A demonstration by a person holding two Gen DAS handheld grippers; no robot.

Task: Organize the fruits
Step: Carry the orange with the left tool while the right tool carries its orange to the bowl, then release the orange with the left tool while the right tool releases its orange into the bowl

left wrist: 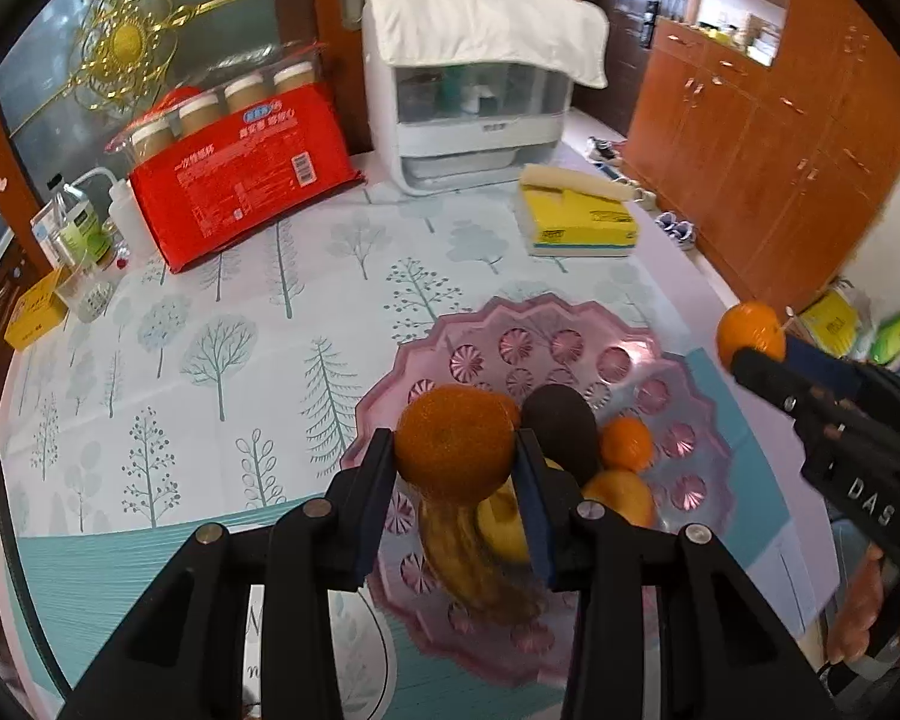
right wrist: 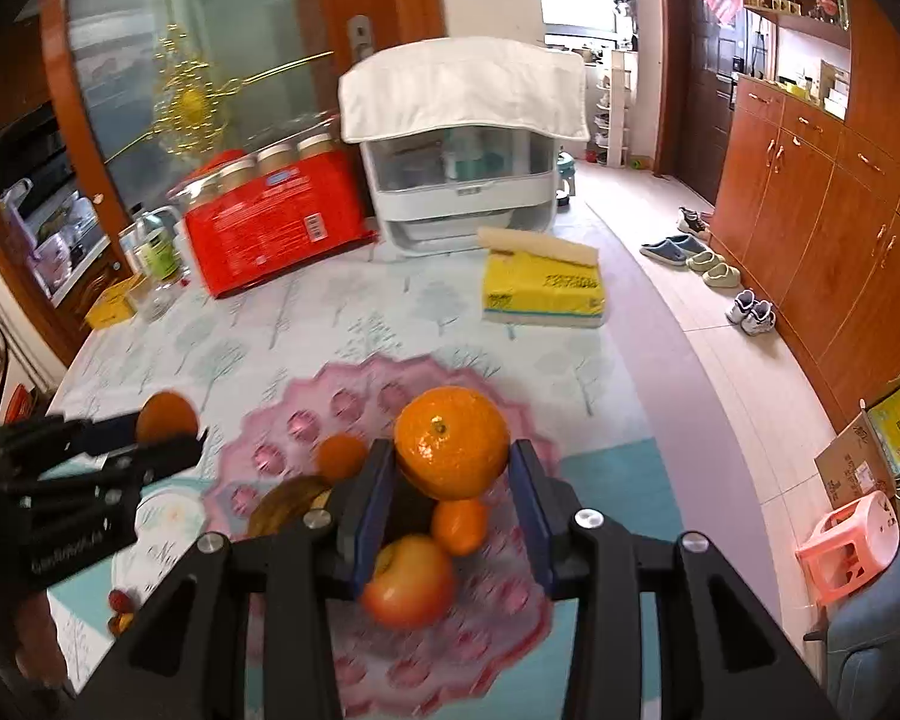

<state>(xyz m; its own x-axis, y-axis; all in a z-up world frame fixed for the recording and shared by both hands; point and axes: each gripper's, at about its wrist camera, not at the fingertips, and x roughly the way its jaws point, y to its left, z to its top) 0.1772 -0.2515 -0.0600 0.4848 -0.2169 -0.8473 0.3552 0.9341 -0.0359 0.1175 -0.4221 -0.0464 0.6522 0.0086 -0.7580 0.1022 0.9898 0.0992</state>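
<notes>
My left gripper [left wrist: 456,450] is shut on an orange [left wrist: 455,441] and holds it above the pink glass fruit plate [left wrist: 546,324]. The plate holds a banana [left wrist: 468,564], a dark avocado [left wrist: 561,429], a small mandarin [left wrist: 626,444] and an apple [left wrist: 621,495]. My right gripper [right wrist: 453,459] is shut on a second orange [right wrist: 451,441], also above the plate [right wrist: 354,384], over the apple [right wrist: 408,582] and a mandarin [right wrist: 459,525]. Each gripper shows in the other's view, the right one [left wrist: 750,348] at the right edge and the left one [right wrist: 168,426] at the left.
A red cup pack [left wrist: 240,180], a white covered appliance [left wrist: 474,90] and a yellow tissue pack [left wrist: 576,219] stand at the back of the tree-print table. Bottles and a yellow box [left wrist: 33,312] sit far left. Small red fruits [right wrist: 117,609] lie near the front left. Wooden cabinets [right wrist: 810,210] stand right.
</notes>
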